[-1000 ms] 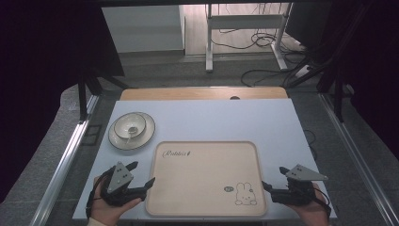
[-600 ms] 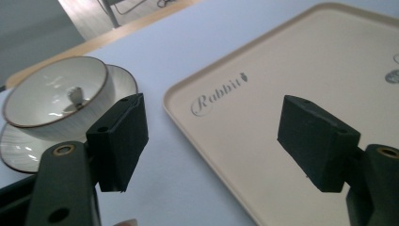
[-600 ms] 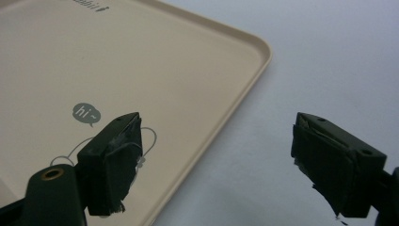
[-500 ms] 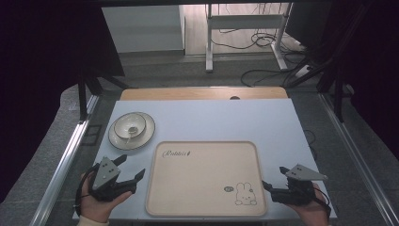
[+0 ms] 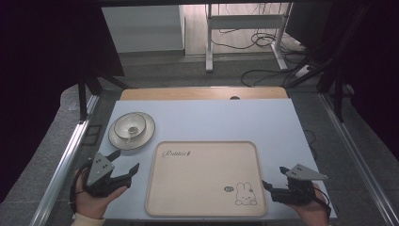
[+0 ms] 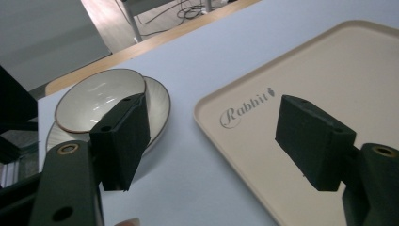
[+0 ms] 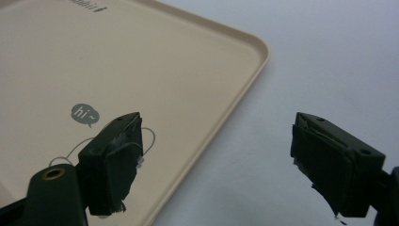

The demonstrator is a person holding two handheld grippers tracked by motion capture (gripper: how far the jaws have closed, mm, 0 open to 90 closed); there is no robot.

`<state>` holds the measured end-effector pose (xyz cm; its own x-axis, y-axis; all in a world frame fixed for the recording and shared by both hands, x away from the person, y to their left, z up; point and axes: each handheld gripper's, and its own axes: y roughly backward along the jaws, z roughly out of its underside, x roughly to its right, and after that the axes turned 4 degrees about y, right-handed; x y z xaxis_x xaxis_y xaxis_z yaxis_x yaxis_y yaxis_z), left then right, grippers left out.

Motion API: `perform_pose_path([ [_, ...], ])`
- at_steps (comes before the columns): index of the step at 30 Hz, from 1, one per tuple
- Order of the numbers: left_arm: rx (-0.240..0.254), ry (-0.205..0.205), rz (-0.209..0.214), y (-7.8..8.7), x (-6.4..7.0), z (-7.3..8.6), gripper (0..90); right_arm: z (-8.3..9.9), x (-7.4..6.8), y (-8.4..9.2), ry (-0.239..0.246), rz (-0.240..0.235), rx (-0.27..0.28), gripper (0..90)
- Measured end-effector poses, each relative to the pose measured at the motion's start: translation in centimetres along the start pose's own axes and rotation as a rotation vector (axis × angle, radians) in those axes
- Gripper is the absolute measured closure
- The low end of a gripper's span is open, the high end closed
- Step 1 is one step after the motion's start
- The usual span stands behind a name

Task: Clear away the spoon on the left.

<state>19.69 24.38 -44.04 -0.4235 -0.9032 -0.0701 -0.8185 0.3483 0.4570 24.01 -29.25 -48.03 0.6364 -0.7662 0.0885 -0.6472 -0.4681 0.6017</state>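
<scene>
- The pale blue table (image 5: 211, 120) carries everything, with a wooden strip along its far edge.
- The beige tray (image 5: 202, 188) (printed with "Rabbit" and a small rabbit saying "hi~") lies flat at the near middle of the table, between the two grippers, with nothing on it.
- The cream saucer (image 5: 143, 136) sits near the tray's far left corner, apart from it.
- The white bowl (image 5: 129, 126) stands upright on that saucer; there is something small inside, too blurred to name.
- The left gripper (image 5: 126, 162) is held just left of the tray and just short of the saucer, jaws spread wide with nothing between them; in the left gripper view one jaw overlaps the bowl (image 6: 94, 101) and the other the tray (image 6: 339, 75).
- The right gripper (image 5: 275, 178) is at the tray's near right corner, jaws likewise wide apart and empty, straddling the tray's rim (image 7: 244, 84).
</scene>
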Motion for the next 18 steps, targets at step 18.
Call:
perform_pose_path([
  [18, -0.018, 0.027, -0.056, -2.2, -2.6, 1.3, 30.3, 0.0, 0.1, 0.0, 0.003, 0.002, 0.0, 17.4],
])
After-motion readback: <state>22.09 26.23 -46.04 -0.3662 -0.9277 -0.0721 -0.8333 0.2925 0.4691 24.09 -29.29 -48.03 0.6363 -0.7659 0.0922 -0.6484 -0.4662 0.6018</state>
